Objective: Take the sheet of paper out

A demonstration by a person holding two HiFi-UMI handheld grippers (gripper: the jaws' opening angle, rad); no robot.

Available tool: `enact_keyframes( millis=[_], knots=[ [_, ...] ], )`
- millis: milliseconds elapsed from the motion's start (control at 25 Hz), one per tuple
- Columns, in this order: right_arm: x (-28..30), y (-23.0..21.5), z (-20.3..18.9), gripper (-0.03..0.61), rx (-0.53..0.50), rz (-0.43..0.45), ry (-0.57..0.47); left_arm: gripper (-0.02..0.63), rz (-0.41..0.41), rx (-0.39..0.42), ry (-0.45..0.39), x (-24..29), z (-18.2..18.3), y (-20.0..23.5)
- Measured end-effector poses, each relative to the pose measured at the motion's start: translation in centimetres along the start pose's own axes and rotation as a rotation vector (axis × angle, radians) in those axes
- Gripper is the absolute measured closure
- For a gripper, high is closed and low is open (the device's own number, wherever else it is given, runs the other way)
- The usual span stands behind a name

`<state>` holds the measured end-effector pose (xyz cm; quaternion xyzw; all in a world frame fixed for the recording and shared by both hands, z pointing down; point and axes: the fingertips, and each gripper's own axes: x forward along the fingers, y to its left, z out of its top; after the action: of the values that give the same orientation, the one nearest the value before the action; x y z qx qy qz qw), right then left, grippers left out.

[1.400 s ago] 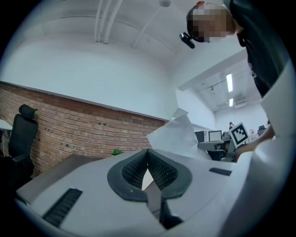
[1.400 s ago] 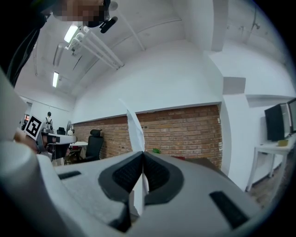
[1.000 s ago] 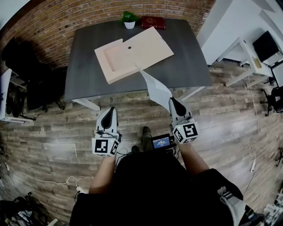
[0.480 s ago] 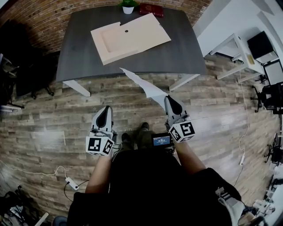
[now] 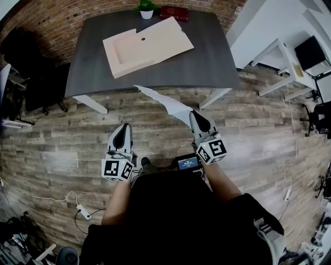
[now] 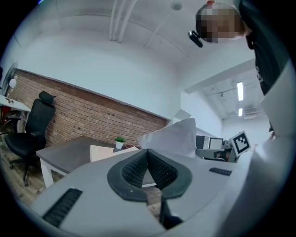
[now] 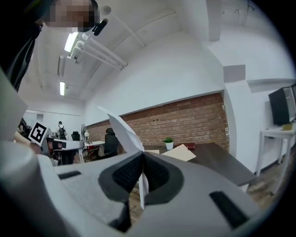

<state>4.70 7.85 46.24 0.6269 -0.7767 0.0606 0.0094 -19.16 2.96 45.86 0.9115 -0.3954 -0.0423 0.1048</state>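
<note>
Though head view only hints, gripper views show right tongs (image 7: 140,157) pinching paper (image 7: 121,131), left tongs (image 6: 148,153) closed empty.

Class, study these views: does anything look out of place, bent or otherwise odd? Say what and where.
The sheet of paper, pinched at one end by the right gripper, juts out over the floor, bent and curling. The tan folder lies askew on the table. Nothing else stands out.

Flat beige cardboard folder (image 5: 150,44) lies on dark grey table (image 5: 207,67); small potted plant (image 5: 147,9) and, to its right, red book (image 5: 174,13) stand behind it. White paper sheet (image 5: 165,103) hangs before the table's near edge, above wooden plank floor (image 5: 51,134).
</note>
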Motion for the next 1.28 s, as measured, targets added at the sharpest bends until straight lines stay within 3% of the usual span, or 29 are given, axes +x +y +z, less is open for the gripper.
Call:
enact_keyframes(
  millis=[240,360,640,960,1280],
  knots=[
    [-3.8,-3.5,-1.5,0.572,-0.002,0.044,0.024,0.618,-0.034,-0.015,0.031,1.8,-0.6,-7.0],
    [-4.8,-5.1,-2.5,0.572,0.024,0.045,0.028,0.618,-0.038,0.051,0.031,2.3,-0.5,-9.2],
    [-5.7,-6.2,-4.3,0.572,0.041,0.094,0.033,0.618,0.059,0.069,0.088,1.9,-4.0,-9.0],
    [-6.0,-5.2,-4.0,0.572,0.048,0.014,0.039,0.618,-0.012,0.052,0.065,0.9,-3.1,-8.7],
    [-5.8,-3.6,-3.0,0.572,0.026,0.022,0.039,0.618,-0.041,0.047,0.034,0.6,-1.6,-8.7]
  ],
)
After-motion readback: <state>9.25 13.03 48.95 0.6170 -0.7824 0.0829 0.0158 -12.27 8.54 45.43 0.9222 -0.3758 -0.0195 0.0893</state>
